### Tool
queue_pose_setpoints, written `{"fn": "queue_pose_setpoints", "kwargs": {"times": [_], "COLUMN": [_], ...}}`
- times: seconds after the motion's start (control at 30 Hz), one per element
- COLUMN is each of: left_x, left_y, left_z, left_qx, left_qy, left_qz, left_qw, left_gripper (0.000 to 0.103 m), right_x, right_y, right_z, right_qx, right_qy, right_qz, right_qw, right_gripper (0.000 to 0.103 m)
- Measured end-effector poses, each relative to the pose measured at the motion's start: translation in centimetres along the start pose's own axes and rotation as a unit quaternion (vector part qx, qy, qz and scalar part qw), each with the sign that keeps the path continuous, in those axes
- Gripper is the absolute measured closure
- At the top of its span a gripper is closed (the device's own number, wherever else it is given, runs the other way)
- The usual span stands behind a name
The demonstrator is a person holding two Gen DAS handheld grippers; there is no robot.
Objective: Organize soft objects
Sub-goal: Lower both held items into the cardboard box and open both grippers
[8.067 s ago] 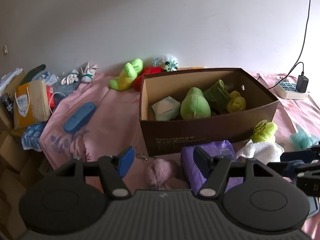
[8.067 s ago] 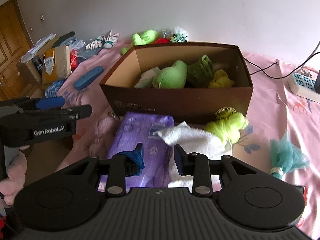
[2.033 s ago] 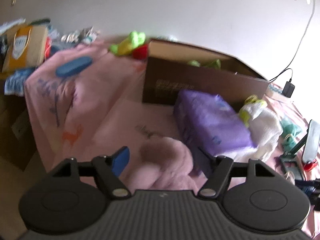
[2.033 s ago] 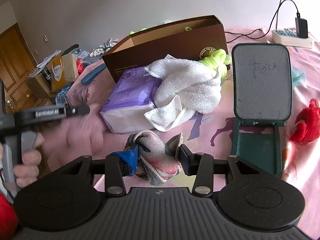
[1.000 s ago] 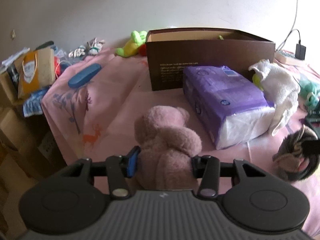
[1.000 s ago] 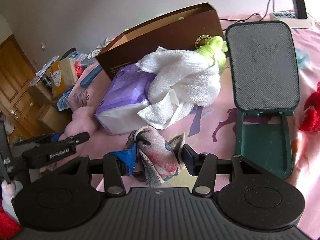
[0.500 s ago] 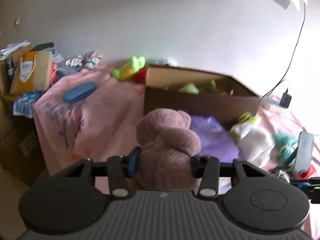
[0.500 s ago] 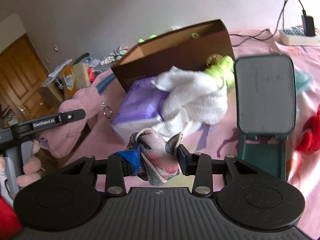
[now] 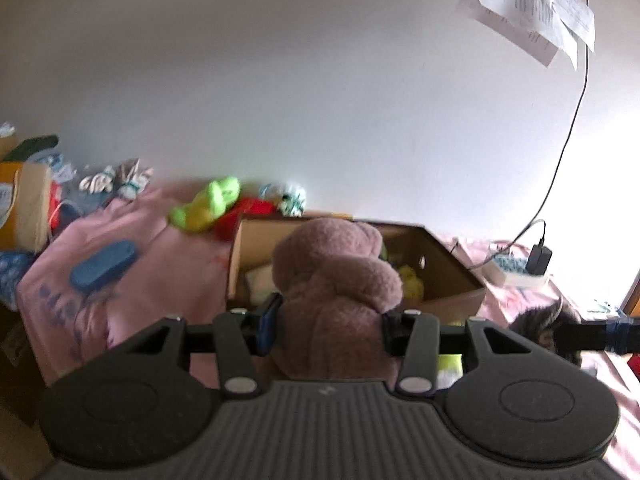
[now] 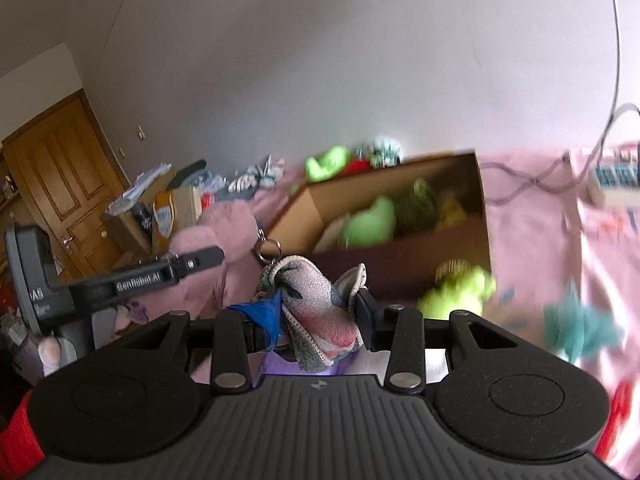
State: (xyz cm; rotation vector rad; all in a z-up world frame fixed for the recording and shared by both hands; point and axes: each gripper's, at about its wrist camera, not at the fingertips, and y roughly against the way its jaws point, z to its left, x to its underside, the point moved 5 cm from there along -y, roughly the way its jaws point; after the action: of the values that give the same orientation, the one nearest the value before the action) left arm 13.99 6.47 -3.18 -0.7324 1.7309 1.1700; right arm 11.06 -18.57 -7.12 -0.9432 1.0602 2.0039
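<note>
Left gripper [image 9: 328,320]: clamped on pink plush [image 9: 336,288], frame centre, raised in front of the open box [image 9: 448,264]. Right gripper [image 10: 316,316]: clamped on patterned cloth [image 10: 316,308], lower centre. Box [image 10: 400,216], centre right, holds green toys [image 10: 372,220]. Pink sheet [image 9: 132,240] underneath.

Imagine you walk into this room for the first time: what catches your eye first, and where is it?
Front and centre, the left gripper clamps a fuzzy mauve-pink plush toy lifted in front of the open brown cardboard box of soft toys. The right gripper squeezes a rolled pink-and-grey knitted cloth. A lime-green plush lies on the pink sheet behind the box.
</note>
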Motion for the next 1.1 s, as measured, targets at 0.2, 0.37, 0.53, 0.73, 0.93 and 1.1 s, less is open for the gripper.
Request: {"fn": "queue_pose_setpoints", "kwargs": {"times": [0.2, 0.37, 0.53, 0.73, 0.93, 1.1], "left_x": [-3.0, -3.8, -3.1, -2.1, -1.2, -1.1], "left_y": [-4.3, -8.6, -13.2, -16.5, -18.0, -18.0], "left_z": [0.4, 1.6, 3.0, 3.8, 3.8, 4.2], "left_qx": [0.003, 0.006, 0.006, 0.015, 0.013, -0.002], "left_qy": [-0.011, -0.007, -0.003, -0.001, -0.016, -0.024], "left_qz": [0.003, 0.02, 0.049, 0.07, 0.074, 0.071], "left_qw": [0.9999, 0.9998, 0.9988, 0.9974, 0.997, 0.9972], "left_gripper": [0.055, 0.055, 0.055, 0.055, 0.055, 0.046], "right_x": [-5.0, -7.5, -8.8, -7.7, -6.2, -5.8], "right_y": [-2.4, -6.2, -10.5, -15.6, -18.3, -18.4], "right_z": [-0.8, -2.6, -5.4, -8.2, -9.8, -10.4], "right_qx": [0.018, 0.049, 0.071, 0.095, 0.095, 0.106], "right_qy": [0.011, 0.009, -0.015, -0.037, -0.062, -0.057], "right_qz": [-0.017, -0.006, 0.023, 0.084, 0.12, 0.141], "right_qw": [1.0, 0.999, 0.997, 0.991, 0.986, 0.983], "right_gripper": [0.08, 0.08, 0.079, 0.076, 0.076, 0.076]}}
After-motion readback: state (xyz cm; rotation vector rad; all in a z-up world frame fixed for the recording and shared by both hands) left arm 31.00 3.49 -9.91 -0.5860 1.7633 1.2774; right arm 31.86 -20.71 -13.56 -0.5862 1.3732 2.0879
